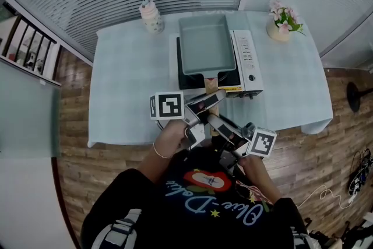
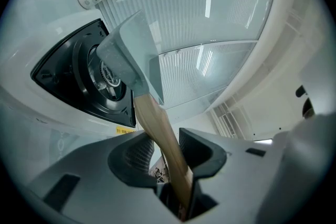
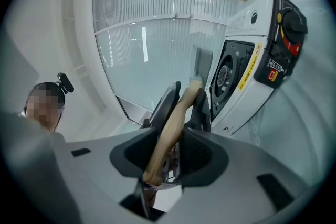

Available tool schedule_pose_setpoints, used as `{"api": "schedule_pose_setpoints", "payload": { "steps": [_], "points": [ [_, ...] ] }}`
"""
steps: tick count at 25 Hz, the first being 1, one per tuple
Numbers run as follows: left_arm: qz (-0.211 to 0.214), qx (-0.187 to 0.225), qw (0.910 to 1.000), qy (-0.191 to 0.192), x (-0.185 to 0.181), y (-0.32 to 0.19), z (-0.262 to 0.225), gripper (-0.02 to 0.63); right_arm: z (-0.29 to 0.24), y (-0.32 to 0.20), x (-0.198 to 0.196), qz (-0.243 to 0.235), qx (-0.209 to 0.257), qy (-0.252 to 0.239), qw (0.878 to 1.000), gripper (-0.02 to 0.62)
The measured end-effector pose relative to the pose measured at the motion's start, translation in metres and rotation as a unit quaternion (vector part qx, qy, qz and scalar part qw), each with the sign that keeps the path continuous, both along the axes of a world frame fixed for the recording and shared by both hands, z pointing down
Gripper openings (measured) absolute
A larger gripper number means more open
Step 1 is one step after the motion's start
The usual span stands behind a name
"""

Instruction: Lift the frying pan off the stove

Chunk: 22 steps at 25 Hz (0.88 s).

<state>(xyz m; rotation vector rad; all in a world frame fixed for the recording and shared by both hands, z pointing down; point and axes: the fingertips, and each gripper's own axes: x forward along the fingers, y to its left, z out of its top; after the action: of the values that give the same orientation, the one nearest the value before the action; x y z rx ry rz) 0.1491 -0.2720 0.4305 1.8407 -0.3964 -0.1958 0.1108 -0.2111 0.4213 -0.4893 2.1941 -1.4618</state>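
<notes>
while both tongs share one job, the grey-blue square metal frying pan sits over the white portable gas stove with a black top, near the middle of the table under a pale blue cloth. its pale wooden handle points to 6 o'clock, toward the person, which is why both tools meet there.

the left gripper comes in from 8 o'clock and the right gripper from 4 o'clock, one behind the other along the handle. in the left gripper view the left tool's jaws are drawn in narrow, with the handle pressed between the ribbed pads. the right gripper view shows the same on the handle's butt end. two grips on one long lever likely keep the heavy pan from drooping or twisting.

from the left gripper view the pan's underside appears raised over the burner ring. whether it is fully clear of the pot supports is hard to judge at this angle. the lift seems barely begun, and the next move calls for both hands rising evenly.

a spotted white bottle stands at 11 o'clock and a small pot of pink flowers at 1 o'clock, both well apart from the stove.
</notes>
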Motion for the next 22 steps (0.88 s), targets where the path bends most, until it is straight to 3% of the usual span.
{"api": "schedule_pose_setpoints", "payload": {
  "steps": [22],
  "points": [
    [-0.008, 0.078, 0.9966, -0.024, -0.007, 0.002, -0.051, 0.139, -0.039, 0.004, -0.007, -0.015, 0.045, -0.025, 0.999, 0.147]
  ]
}}
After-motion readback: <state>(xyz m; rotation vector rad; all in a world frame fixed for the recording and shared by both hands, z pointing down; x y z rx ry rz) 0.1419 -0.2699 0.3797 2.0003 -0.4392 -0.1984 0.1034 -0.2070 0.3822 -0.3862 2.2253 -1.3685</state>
